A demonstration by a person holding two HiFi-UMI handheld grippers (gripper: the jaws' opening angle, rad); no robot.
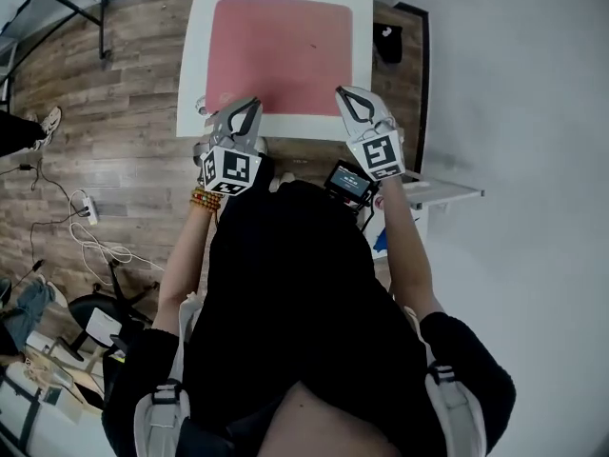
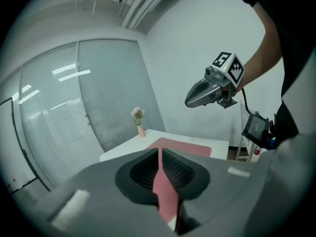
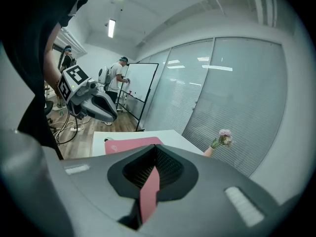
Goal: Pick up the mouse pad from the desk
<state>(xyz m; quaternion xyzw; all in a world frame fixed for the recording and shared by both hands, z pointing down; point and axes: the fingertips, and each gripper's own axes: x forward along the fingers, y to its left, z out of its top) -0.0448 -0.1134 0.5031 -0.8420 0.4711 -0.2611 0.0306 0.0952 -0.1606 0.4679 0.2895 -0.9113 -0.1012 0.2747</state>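
Left tool (image 1: 253, 103) and right tool (image 1: 343, 92) are both clenched on nothing. In each gripper view the jaws stand together, leaving only a thin slit through which a pink strip of the mouse pad (image 1: 283, 53) shows. Both tools are held in the air above the near edge of the white bench (image 1: 193, 74), pointing forward and somewhat down. The left tool is over the near left part of the pad and the right tool over its near right corner; neither touches it. The mouse pad lies flat on the bench, ahead of and below both tools, covering most of the top with a white margin around it. A wood-plank floor (image 1: 114, 112) surrounds the bench, and a glass partition (image 2: 64, 112) with blinds stands beyond its far side. A whiteboard (image 3: 139, 94) on a black frame stands off to one side. An office chair (image 1: 95, 317) and loose cables (image 1: 95, 246) occupy the floor at the person's left. A small screen unit (image 1: 348, 181) sits just behind the right tool. A pink vase (image 2: 141, 131) with a flower stands at a far corner of the bench, apart from the pad.
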